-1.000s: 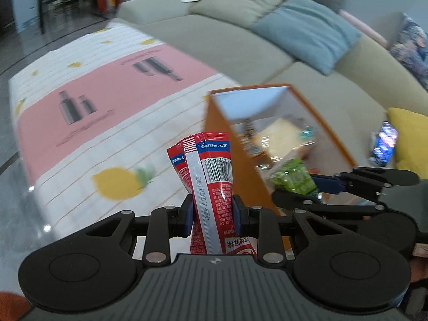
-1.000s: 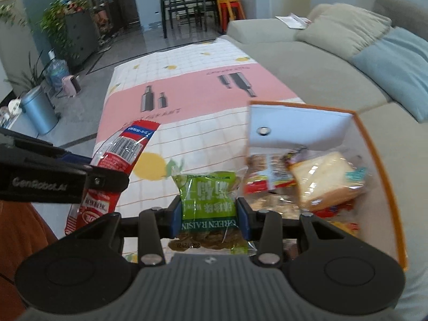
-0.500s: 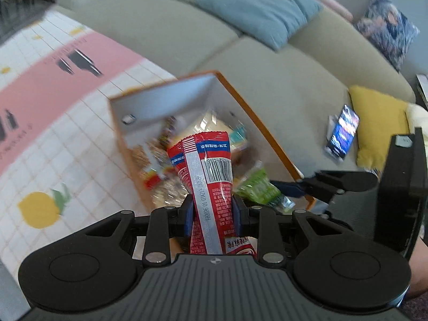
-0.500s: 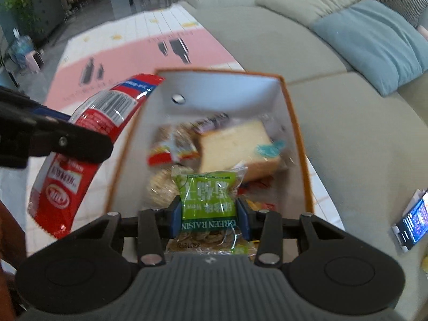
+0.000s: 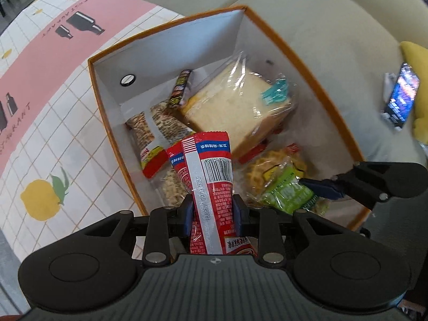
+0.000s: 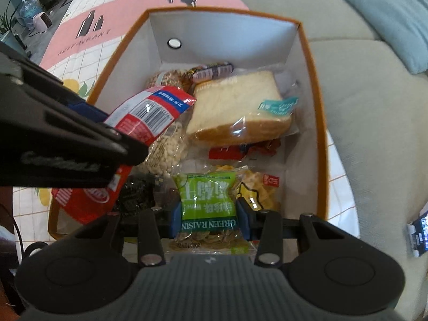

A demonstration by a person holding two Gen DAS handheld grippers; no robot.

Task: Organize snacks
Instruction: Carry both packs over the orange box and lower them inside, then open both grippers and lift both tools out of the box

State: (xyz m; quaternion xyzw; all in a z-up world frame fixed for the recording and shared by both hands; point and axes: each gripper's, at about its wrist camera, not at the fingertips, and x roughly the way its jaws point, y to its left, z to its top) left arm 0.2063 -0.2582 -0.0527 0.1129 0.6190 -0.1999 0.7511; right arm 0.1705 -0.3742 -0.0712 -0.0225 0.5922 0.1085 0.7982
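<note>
Box [image 5: 315,80] is lying directly ahead of both grippers: left gripper [image 5: 214,211] is clamping the red packet [image 5: 211,176], long axis pointing up-frame; right gripper [image 6: 208,220] is clamping the green raisin packet [image 6: 207,198].

Left gripper [image 5: 214,211] and right gripper [image 6: 210,220] point steeply down, both clamped

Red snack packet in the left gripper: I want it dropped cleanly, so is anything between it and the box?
No lid or barrier shows; the red snack packet hangs over the open box, above snacks already inside.
</note>
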